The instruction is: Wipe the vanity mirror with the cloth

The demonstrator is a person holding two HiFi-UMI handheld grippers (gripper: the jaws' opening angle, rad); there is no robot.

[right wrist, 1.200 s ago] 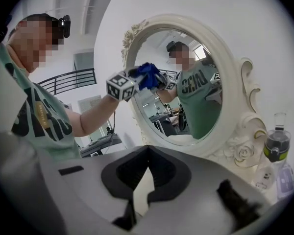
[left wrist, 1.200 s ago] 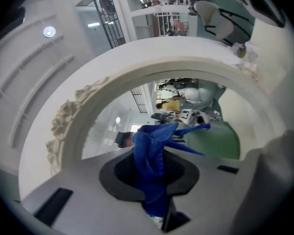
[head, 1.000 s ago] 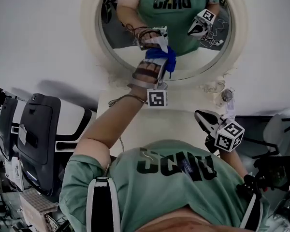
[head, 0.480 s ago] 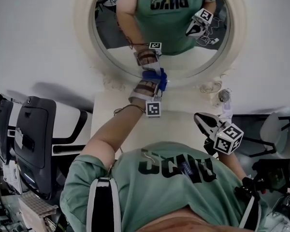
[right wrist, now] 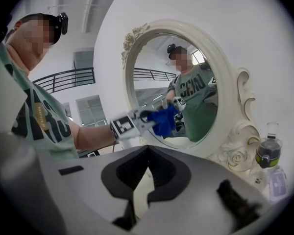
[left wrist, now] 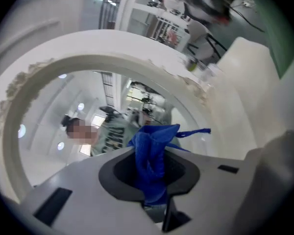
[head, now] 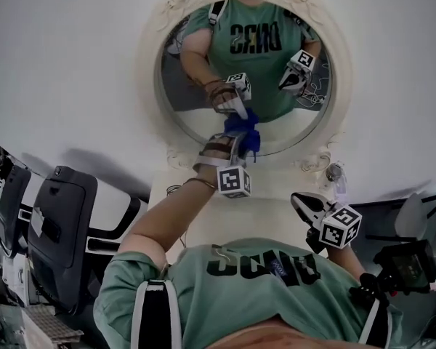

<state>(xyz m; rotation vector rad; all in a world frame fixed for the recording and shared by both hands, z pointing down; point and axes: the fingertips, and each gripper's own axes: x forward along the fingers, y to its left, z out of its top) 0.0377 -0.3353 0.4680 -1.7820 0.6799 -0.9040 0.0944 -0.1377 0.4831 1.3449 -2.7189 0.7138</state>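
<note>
An oval vanity mirror (head: 148,78) in a white ornate frame stands against the wall on a white table. My left gripper (head: 240,142) is shut on a bunched blue cloth (head: 245,131), which presses on the lower middle of the glass. In the left gripper view the cloth (left wrist: 154,155) fills the jaws of the left gripper (left wrist: 153,197), with the mirror frame (left wrist: 19,97) curving around it. My right gripper (head: 298,198) hangs low over the table at the right, shut with nothing in it. The right gripper view shows the right gripper (right wrist: 144,192), the mirror (right wrist: 235,99) and the cloth (right wrist: 162,121).
A small dark-capped bottle (head: 336,171) stands at the mirror's lower right, also in the right gripper view as the bottle (right wrist: 268,152). The white tabletop (head: 269,209) lies between the grippers. A black chair (head: 62,224) stands at the left, a black device (head: 407,264) at the right.
The left gripper slid the cloth down to the mirror's lower rim, then back up a little onto the glass. The head view tilted up, showing the whole mirror. The right gripper stayed put.
</note>
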